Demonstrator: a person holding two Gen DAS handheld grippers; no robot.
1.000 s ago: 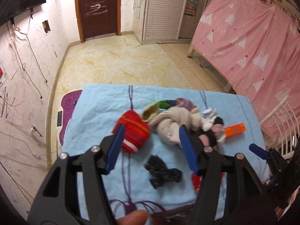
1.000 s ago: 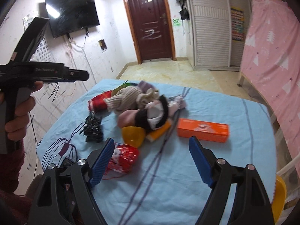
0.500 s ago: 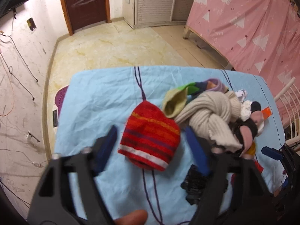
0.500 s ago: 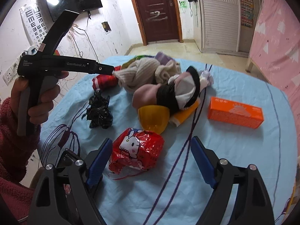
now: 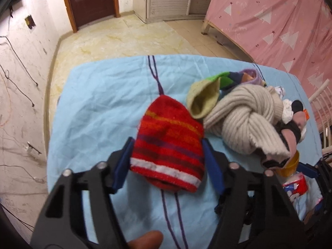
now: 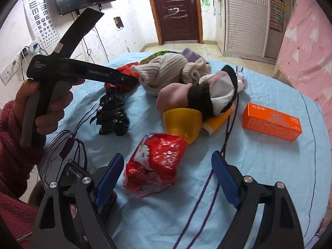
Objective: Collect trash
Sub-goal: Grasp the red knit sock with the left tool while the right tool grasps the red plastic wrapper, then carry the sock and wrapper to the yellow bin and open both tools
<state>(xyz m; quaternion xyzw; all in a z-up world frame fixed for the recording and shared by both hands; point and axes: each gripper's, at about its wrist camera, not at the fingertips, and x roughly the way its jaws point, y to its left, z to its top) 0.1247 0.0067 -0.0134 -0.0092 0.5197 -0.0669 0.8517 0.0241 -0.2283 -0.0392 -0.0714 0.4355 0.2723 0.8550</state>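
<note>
Two hand-held grippers were over the blue-covered worktop (image 6: 259,166). Nearest, the right hand-held gripper (image 6: 168,178) stood wide and released, its jaws closing slightly, with the red snack wrapper (image 6: 154,164) lying between the blue pads but untouched by them. The wrapper looked crinkled, thin and light; judged slippery foil that would crush rather than resist, best pinched across its bunched middle rather than at a loose edge.

Just left of it lay a crumpled black plastic bag (image 6: 112,115), also light and limp, graspable anywhere on the wad. Beyond the wrapper sat a yellow cup (image 6: 182,124), stiff and probably smooth, touching the sock pile. An orange carton (image 6: 271,121) lay well apart to the right, rigid and flat-sided, judged easy to take across its narrow faces.

Farther off, the left hand-held gripper (image 5: 168,155) was closing around a red striped sock (image 5: 168,147). The pads flanked the cuff end, and whether they already pressed it could not be told. The sock was soft cloth, arguably not trash. A knotted cream knit (image 5: 242,122) lay just beside it.
</note>
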